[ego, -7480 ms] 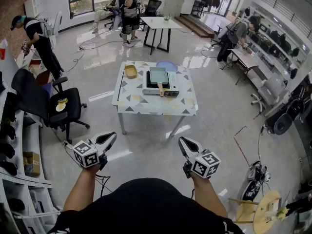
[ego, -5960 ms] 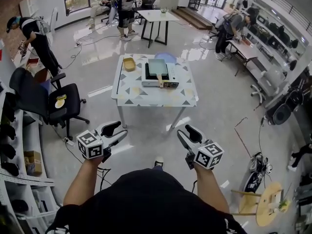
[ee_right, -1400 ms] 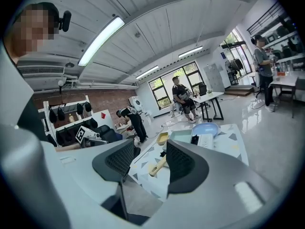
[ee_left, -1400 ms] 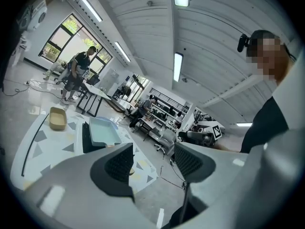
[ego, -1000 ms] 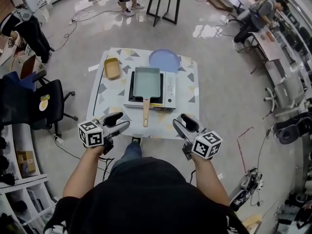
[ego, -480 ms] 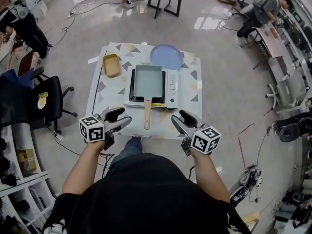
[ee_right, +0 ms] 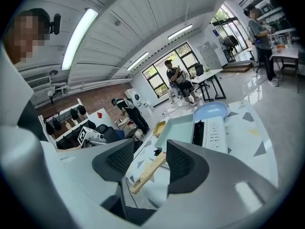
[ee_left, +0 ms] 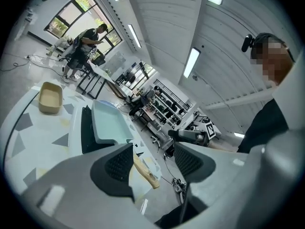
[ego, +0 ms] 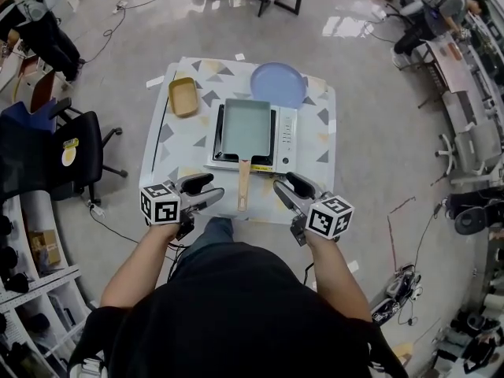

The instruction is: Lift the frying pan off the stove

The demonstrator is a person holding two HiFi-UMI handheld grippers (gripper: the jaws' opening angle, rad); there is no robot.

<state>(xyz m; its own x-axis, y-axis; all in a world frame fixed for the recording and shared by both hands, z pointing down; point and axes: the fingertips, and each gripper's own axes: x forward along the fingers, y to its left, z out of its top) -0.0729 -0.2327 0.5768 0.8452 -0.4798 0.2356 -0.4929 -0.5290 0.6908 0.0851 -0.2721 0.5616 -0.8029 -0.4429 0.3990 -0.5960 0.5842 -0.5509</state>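
Observation:
A rectangular pale-green frying pan (ego: 245, 127) sits on a white portable stove (ego: 285, 138) in the middle of the patterned table (ego: 185, 150). Its wooden handle (ego: 243, 185) points toward me over the table's near edge. My left gripper (ego: 203, 191) hovers just left of the handle's end, open and holding nothing. My right gripper (ego: 288, 191) hovers just right of it, also open and holding nothing. The left gripper view shows the pan (ee_left: 108, 122) and handle (ee_left: 144, 171) beyond its jaws. The right gripper view shows the pan (ee_right: 175, 129) and handle (ee_right: 147, 173) between its open jaws.
A lilac plate (ego: 277, 84) lies behind the stove and a small tan tray (ego: 183, 97) at the table's far left. A black office chair (ego: 47, 152) stands to the left. Desks and people are farther off at the room's edges.
I have walked up to the table. Both grippers have come forward and now flank the pan's handle, still open.

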